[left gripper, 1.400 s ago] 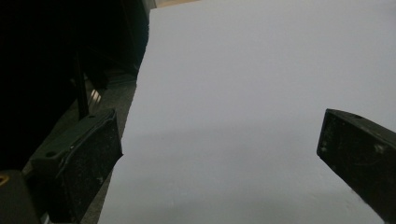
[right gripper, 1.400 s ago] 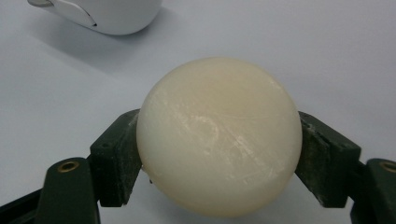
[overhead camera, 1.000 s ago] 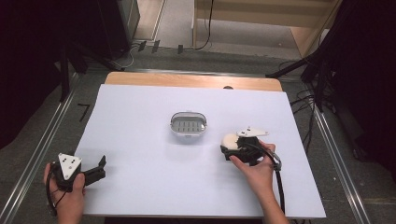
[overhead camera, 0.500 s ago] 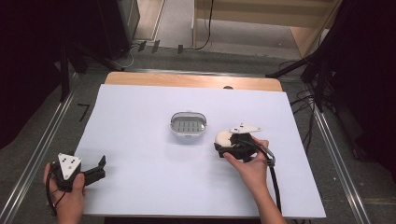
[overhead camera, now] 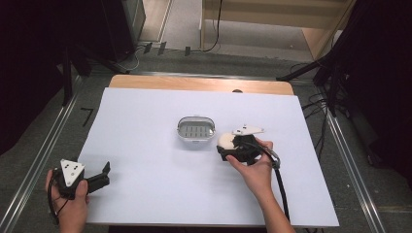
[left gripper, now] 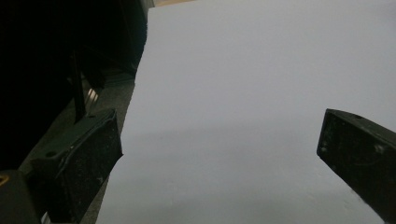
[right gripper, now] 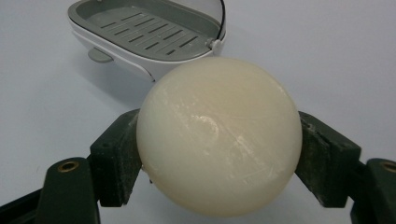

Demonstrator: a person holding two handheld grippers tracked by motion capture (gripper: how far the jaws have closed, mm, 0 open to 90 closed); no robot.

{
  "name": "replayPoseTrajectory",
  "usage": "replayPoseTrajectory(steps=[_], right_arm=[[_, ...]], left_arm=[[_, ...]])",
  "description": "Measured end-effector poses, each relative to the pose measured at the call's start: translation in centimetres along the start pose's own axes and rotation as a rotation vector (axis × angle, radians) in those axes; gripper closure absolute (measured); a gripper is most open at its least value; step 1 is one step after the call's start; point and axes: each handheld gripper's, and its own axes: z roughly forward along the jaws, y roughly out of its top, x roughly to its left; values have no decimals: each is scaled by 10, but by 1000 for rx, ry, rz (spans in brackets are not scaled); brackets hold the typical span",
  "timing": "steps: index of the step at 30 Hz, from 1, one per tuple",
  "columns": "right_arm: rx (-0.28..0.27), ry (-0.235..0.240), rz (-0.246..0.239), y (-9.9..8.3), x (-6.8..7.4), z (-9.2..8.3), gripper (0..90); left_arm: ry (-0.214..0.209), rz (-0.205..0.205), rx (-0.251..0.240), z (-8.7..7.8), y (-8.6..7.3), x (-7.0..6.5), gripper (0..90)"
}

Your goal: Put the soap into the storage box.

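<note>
In the high view the right gripper (overhead camera: 228,148) sits a little right of centre, held in a hand that comes up from the lower right of the frame. Its jaws are clamped on a round, cream-white soap (overhead camera: 226,141); in the right gripper view the soap (right gripper: 218,135) takes up the middle of the frame, with a black pad pressed against each of its sides. The soap is just to the lower right of the soap dish (overhead camera: 196,129), close to its rim, though from above I cannot tell whether the two touch. The soap dish (right gripper: 149,35) lies in the upper left of the right gripper view, a white tray with a grey slotted insert and nothing on it. The left gripper (overhead camera: 99,177) rests at the lower left of the high view, on the edge of the white table (overhead camera: 145,145), its jaws wide apart with only bare table (left gripper: 233,93) between them.
</note>
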Motion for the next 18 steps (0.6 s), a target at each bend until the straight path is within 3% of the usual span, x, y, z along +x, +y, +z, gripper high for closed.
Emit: replayPoseTrajectory(steps=[18], right_arm=[[-16,32,-7,17,10,10,249]], left_arm=[[-5,-3,0,0,0,0,5]])
